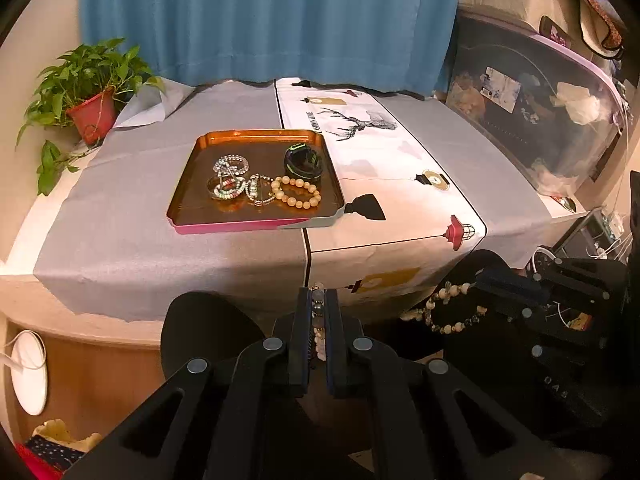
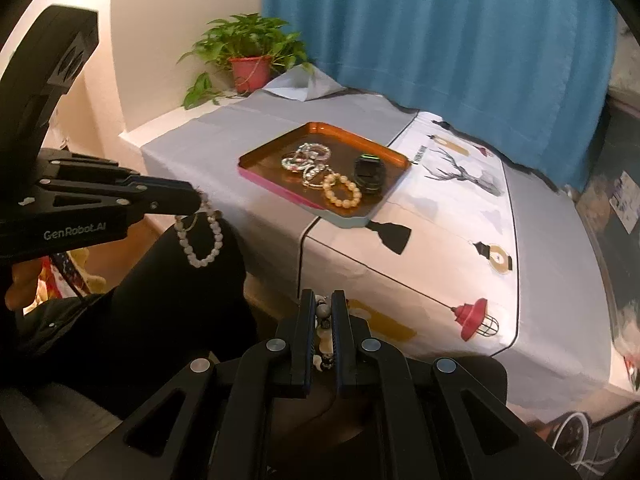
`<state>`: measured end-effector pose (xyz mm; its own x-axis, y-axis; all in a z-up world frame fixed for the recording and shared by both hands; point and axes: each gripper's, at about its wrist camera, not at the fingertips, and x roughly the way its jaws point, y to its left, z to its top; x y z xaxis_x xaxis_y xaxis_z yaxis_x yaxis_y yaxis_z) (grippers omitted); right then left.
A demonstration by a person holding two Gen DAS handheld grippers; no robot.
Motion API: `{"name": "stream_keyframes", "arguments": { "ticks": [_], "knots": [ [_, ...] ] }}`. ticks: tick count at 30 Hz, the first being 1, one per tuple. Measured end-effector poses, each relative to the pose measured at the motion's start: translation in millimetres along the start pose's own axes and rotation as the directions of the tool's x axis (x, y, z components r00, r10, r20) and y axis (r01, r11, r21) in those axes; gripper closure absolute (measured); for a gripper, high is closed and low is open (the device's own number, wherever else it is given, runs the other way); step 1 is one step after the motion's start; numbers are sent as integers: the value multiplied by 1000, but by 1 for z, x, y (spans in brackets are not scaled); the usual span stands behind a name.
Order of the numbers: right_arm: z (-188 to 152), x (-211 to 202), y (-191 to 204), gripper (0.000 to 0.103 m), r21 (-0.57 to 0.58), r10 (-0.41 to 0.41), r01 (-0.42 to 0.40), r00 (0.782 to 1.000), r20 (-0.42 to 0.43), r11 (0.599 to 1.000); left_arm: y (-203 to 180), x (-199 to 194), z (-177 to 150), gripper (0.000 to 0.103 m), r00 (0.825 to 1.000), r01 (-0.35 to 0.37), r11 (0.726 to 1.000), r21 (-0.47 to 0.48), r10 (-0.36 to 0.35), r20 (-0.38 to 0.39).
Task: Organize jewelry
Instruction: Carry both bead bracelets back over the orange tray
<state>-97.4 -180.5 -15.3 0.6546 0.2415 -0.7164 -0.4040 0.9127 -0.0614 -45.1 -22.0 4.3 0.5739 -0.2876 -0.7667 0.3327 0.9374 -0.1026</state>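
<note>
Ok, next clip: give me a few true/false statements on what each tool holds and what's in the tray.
1. The left tool is shut on a pale bead bracelet. True.
2. The right tool is open and holds nothing. False: it is shut on a mixed bead bracelet.
3. The cream bead bracelet lies in the orange tray. True.
4. The black band lies on the tablecloth outside the tray. False: it sits inside the tray.

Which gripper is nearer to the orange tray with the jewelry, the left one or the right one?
Neither is clearly nearer. The left gripper and the right gripper both hang off the table's near edge, short of the orange tray, each shut on a bead bracelet.
</note>
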Motion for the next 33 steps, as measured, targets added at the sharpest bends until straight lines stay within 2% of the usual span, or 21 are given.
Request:
{"name": "stream_keyframes", "arguments": {
  "ticks": [11, 20, 26, 33],
  "knots": [
    [2, 13, 11, 95, -18, 10, -11, 999, -34, 1000, 7, 5, -3, 99, 1000, 4, 1000, -12, -5, -8],
    [18, 36, 4, 95, -13, 6, -7, 998, -60, 1000, 26, 22, 14, 99, 1000, 2, 1000, -31, -3, -18],
    [53, 64, -8, 95, -15, 0, 0, 999, -45, 1000, 50, 41, 45, 99, 1000, -8, 999, -46, 7, -5],
    [115, 112, -23, 95, 4, 15, -15, 1000, 15, 1000, 80, 76, 104, 99, 999, -33, 999, -43, 35, 33]
  ]
}}
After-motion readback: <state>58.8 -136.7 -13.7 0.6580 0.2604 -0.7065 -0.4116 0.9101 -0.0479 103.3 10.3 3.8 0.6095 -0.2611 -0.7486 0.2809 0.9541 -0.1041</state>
